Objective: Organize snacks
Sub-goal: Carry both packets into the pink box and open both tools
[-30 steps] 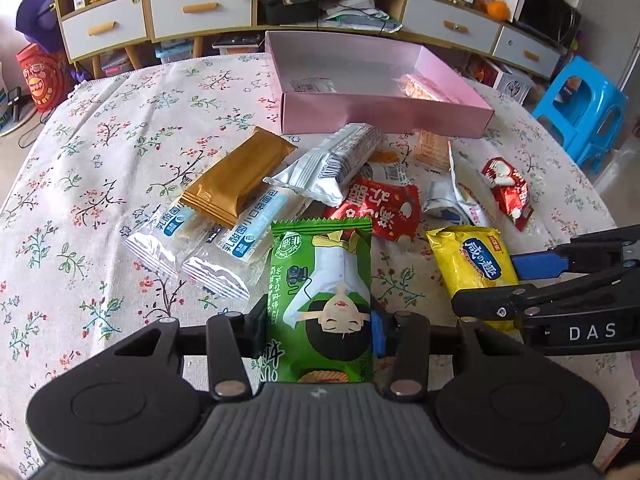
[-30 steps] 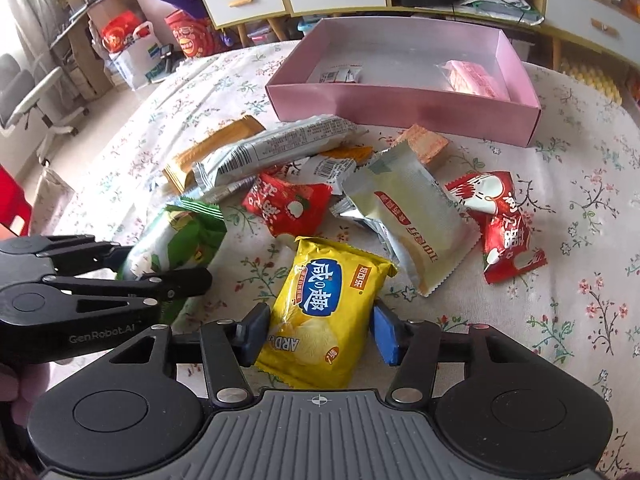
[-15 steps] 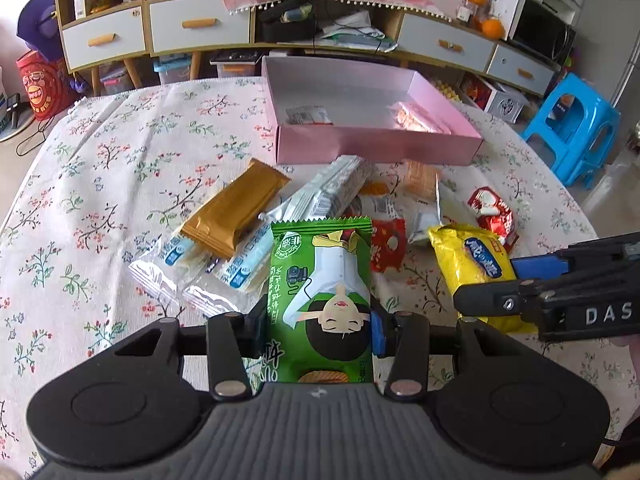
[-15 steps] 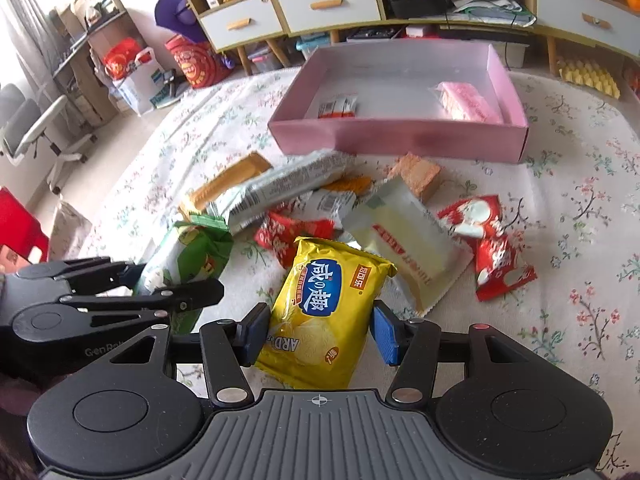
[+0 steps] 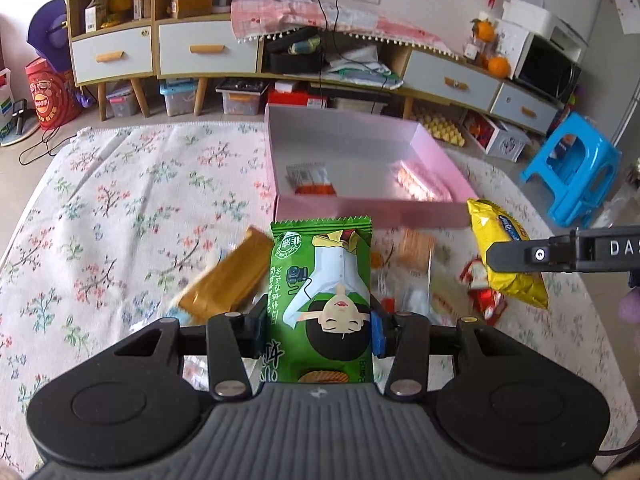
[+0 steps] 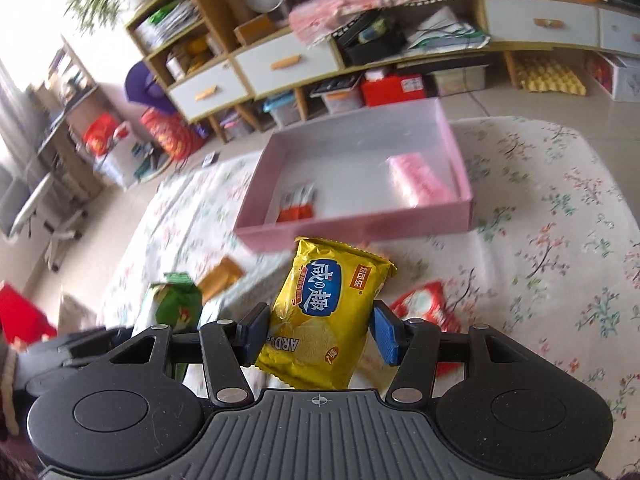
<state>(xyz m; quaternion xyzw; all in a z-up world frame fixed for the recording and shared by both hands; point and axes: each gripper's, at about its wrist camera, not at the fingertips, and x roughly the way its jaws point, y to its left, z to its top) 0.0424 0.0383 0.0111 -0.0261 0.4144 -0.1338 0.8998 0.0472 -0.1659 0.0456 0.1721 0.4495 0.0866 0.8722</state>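
Observation:
My left gripper [image 5: 318, 326] is shut on a green snack packet [image 5: 322, 280] and holds it above the table. My right gripper [image 6: 318, 330] is shut on a yellow chip packet [image 6: 328, 308], also lifted; the packet shows in the left wrist view [image 5: 504, 256] too. The green packet appears at the left of the right wrist view [image 6: 172, 300]. An open pink box [image 5: 432, 152] lies ahead of both grippers with an orange-white packet [image 5: 310, 178] and a pink packet [image 5: 420, 178] inside. The box shows in the right wrist view [image 6: 352, 228] too.
A gold packet [image 5: 228, 276], red packets [image 5: 484, 292] and other snacks lie on the floral tablecloth [image 5: 120, 208] below the grippers. Cabinets with drawers [image 5: 208, 48] stand behind the table. A blue stool [image 5: 572, 168] stands at the right.
Both grippers have risen from the table with their packets and moved toward the pink box. The snack pile now lies lower and partly hidden behind the packets.

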